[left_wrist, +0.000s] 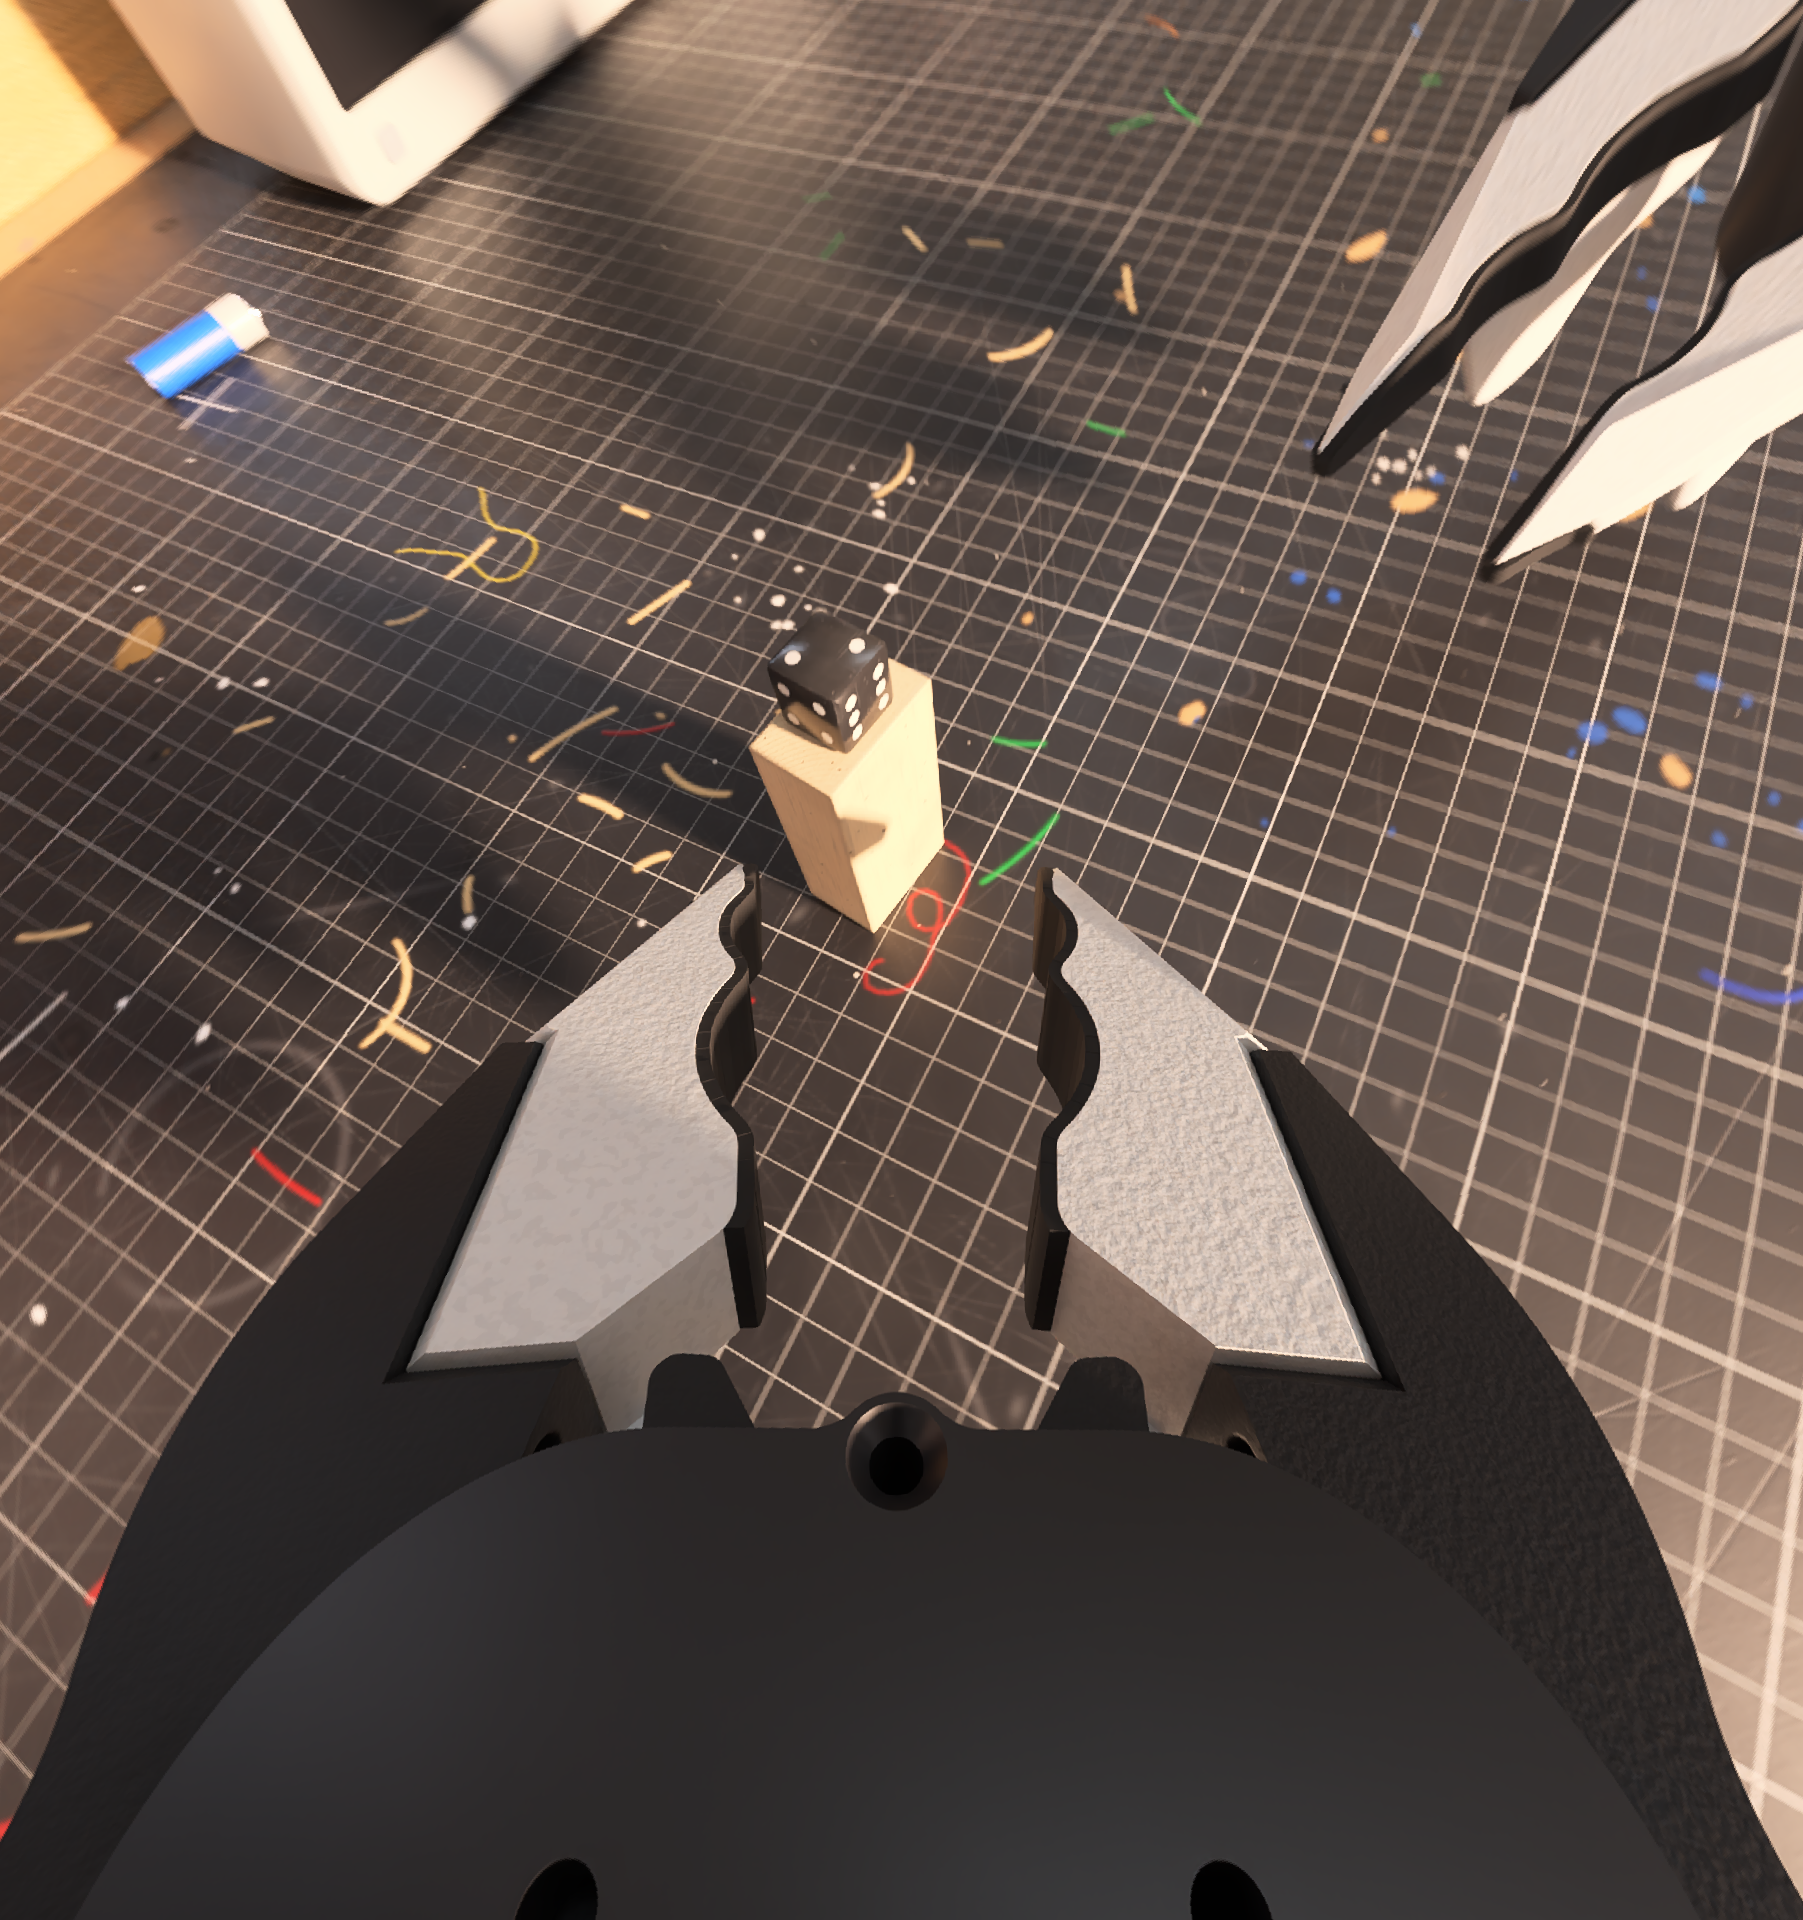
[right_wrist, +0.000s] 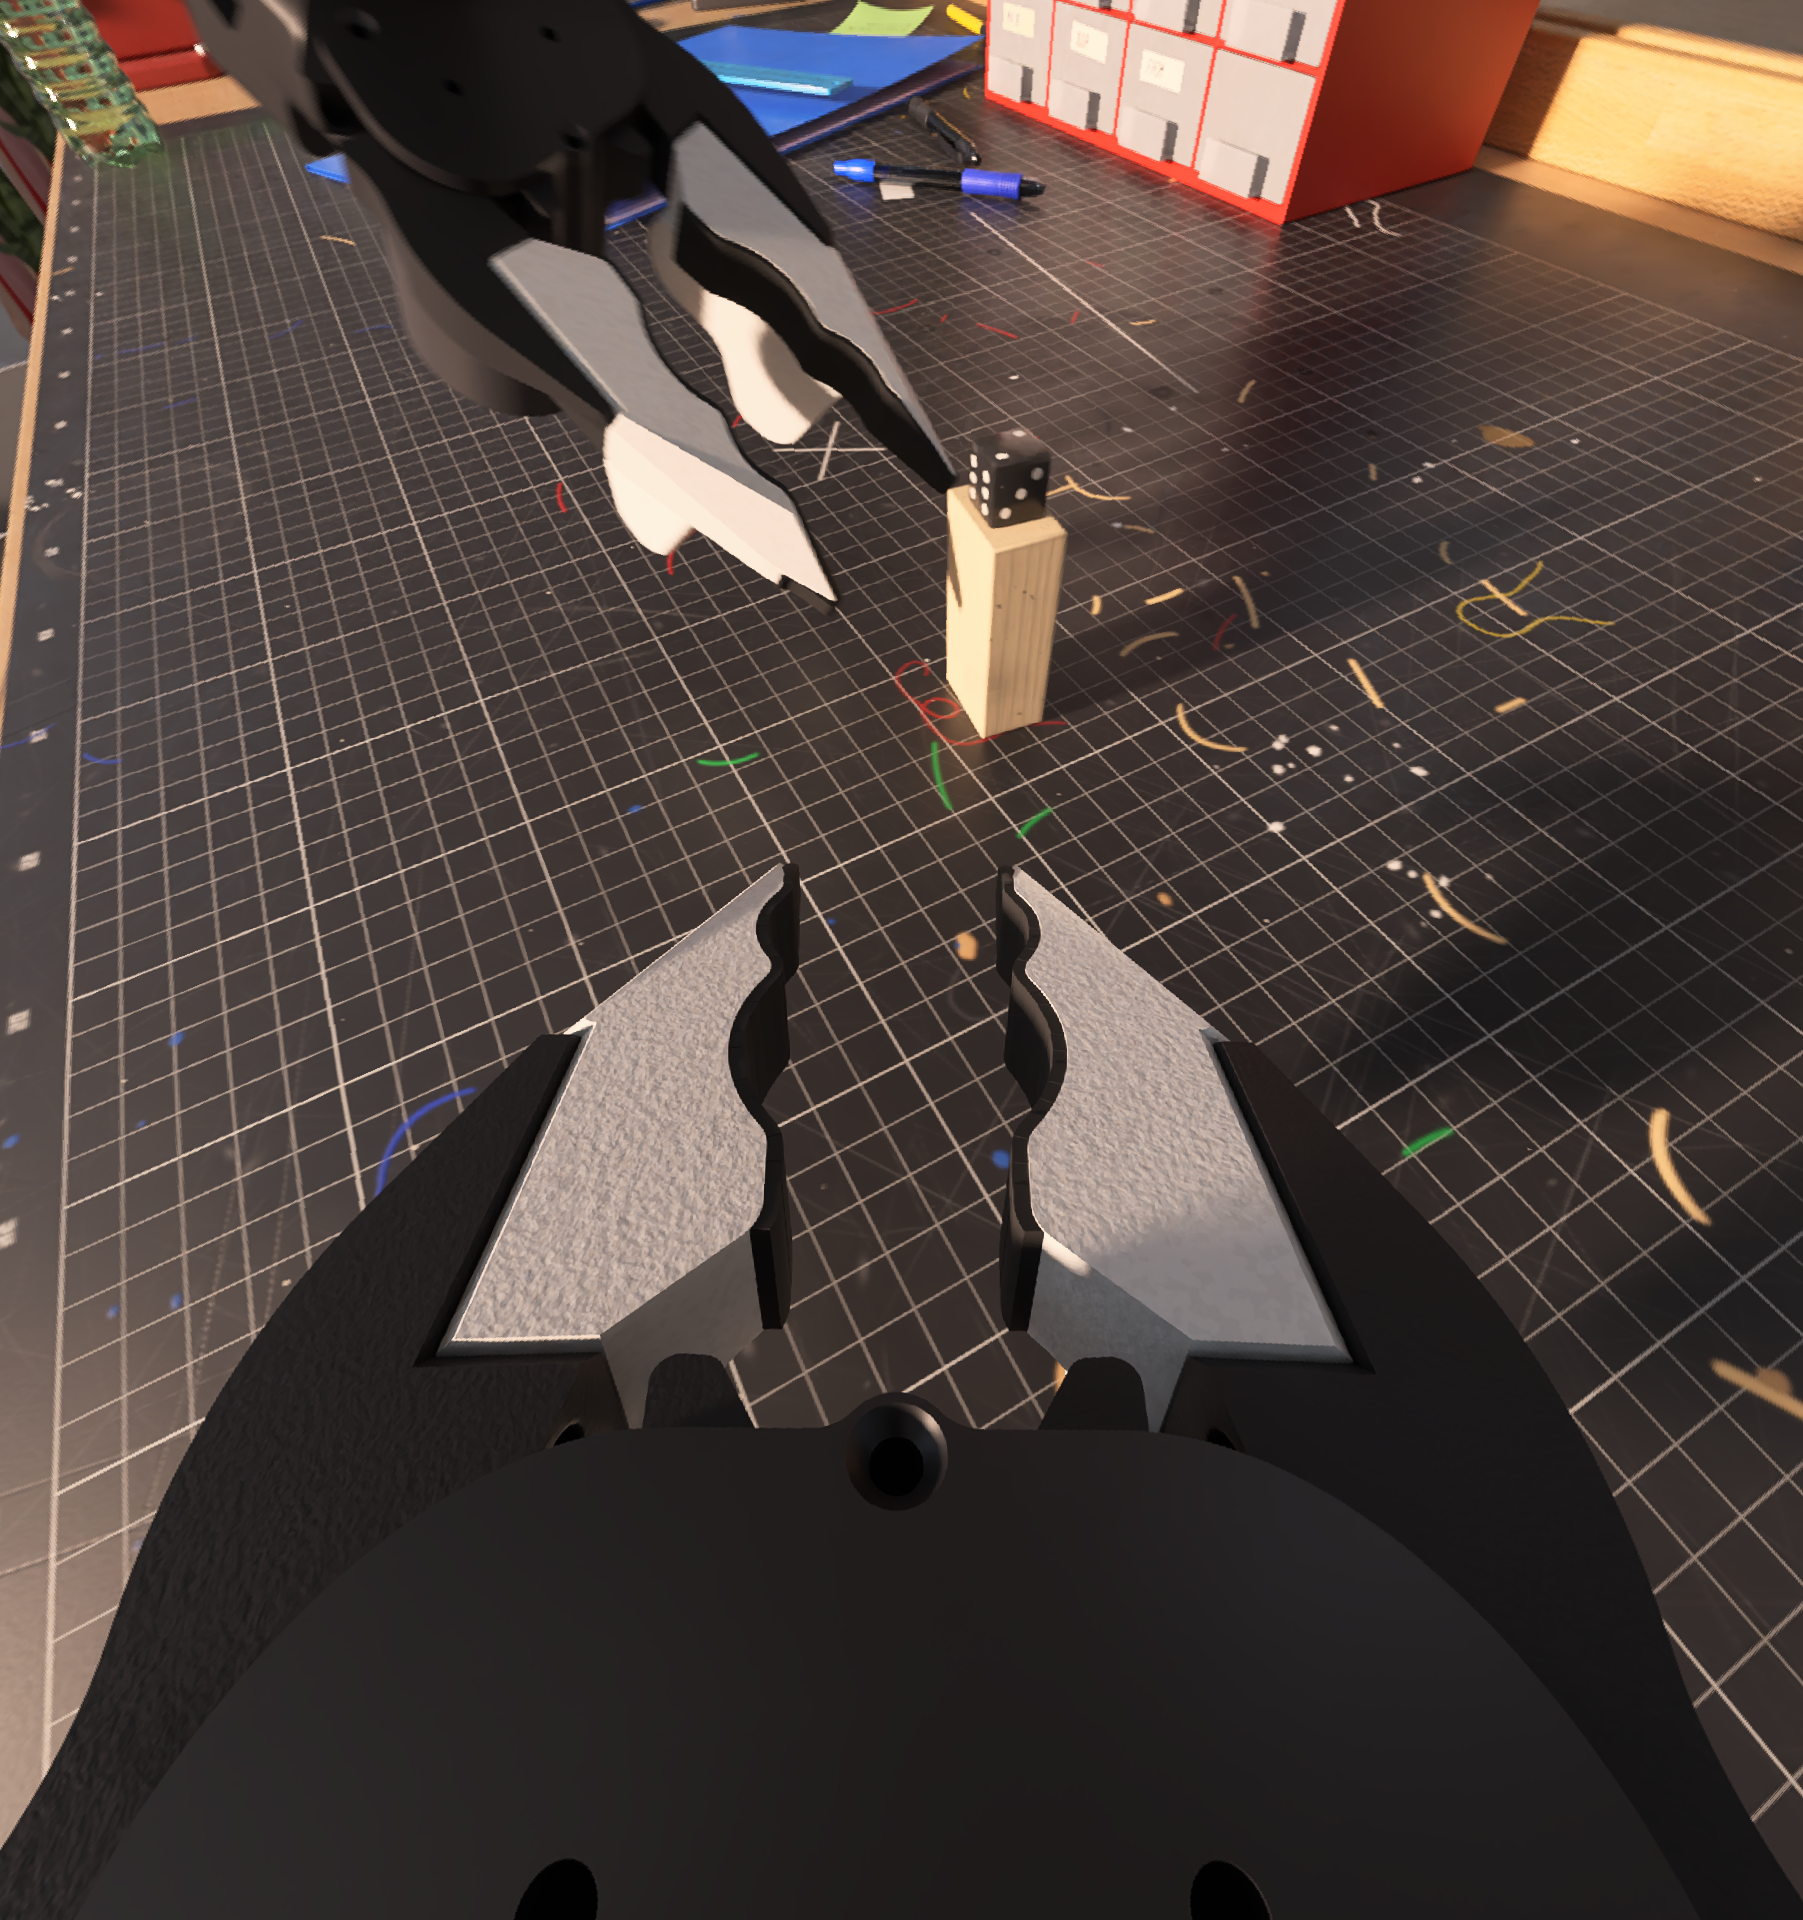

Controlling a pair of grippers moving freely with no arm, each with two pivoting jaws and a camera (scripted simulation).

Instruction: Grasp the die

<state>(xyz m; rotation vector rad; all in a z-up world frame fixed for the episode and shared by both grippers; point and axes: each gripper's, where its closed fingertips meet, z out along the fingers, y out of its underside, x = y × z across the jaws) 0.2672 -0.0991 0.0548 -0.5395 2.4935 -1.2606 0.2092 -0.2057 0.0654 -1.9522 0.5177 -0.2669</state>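
Small black cube die with white pips [left_wrist: 830, 694] sits on top of an upright pale wooden rectangular block [left_wrist: 855, 805], which stands on the dark gridded cutting-mat tabletop [left_wrist: 1292, 1039]. The die rests toward one edge of the block's top face, turned at an angle to the block's sides; in the right wrist view it sits at the near-left part of the top [right_wrist: 1008, 478].

Left gripper [left_wrist: 897, 883]: jaws apart, nothing between them, fingertips just short of the block's foot and lower than the die in its own view. In the right wrist view it hangs beside the die with one fingertip close to it; contact cannot be confirmed.

Right gripper [right_wrist: 897, 878]: jaws apart at a moderate gap, empty, well back from the block, pointed roughly toward it.

Handling judgement: the die looks rigid, light and smooth-faced, with rounded corners. Likely to slip or pop out if pinched on edges or corners. Best hold: two opposite flat side faces, with the pads square to them, above the block's top. The block is tall and narrow, so a sideways nudge could tip it and drop the die.

Loose wood shavings [left_wrist: 1022, 345] and paint flecks lie scattered on the mat; a blue-and-white eraser [left_wrist: 198, 345] lies far to the left.
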